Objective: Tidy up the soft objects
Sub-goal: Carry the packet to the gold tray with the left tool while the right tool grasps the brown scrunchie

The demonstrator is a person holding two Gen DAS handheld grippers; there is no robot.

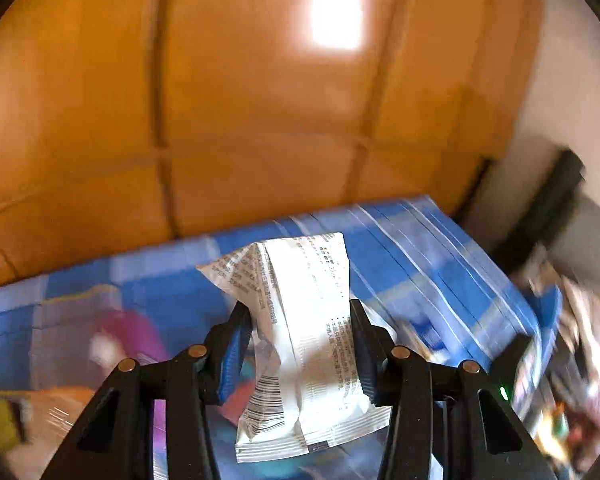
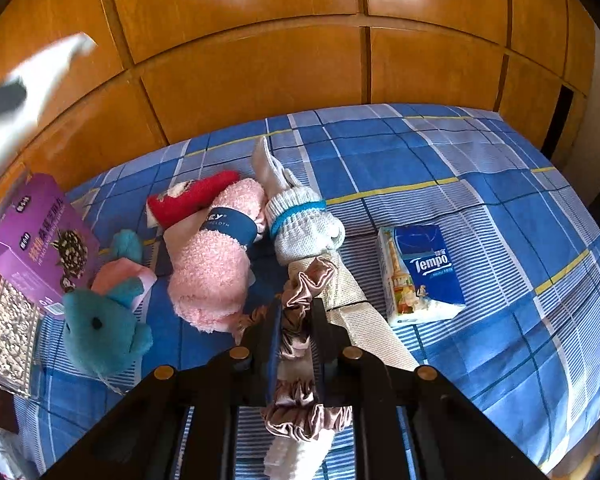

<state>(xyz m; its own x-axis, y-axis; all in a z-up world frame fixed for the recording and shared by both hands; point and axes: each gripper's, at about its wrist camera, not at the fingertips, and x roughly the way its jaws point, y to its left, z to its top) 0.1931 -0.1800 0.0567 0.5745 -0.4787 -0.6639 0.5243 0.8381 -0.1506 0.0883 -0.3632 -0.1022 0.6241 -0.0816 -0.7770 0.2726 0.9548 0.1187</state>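
Note:
My left gripper (image 1: 300, 316) is shut on a white printed packet (image 1: 304, 340) and holds it up above the blue plaid bed (image 1: 420, 248); that view is blurred. My right gripper (image 2: 296, 308) is shut on a bronze satin scrunchie (image 2: 300, 300), low over the bed (image 2: 480, 184). Ahead of it lie a pink fluffy cloth roll (image 2: 212, 268), a red sock (image 2: 192, 198), a grey-white sock with a blue band (image 2: 304, 224), a beige sock (image 2: 356, 304) and a teal plush toy (image 2: 100, 328). The white packet shows blurred at far left in the right wrist view (image 2: 16, 92).
A Tempo tissue pack (image 2: 420, 276) lies right of the socks. A purple box (image 2: 36, 240) and a patterned flat pack (image 2: 8, 328) sit at the left bed edge. Wooden wardrobe doors (image 2: 260, 40) stand behind the bed.

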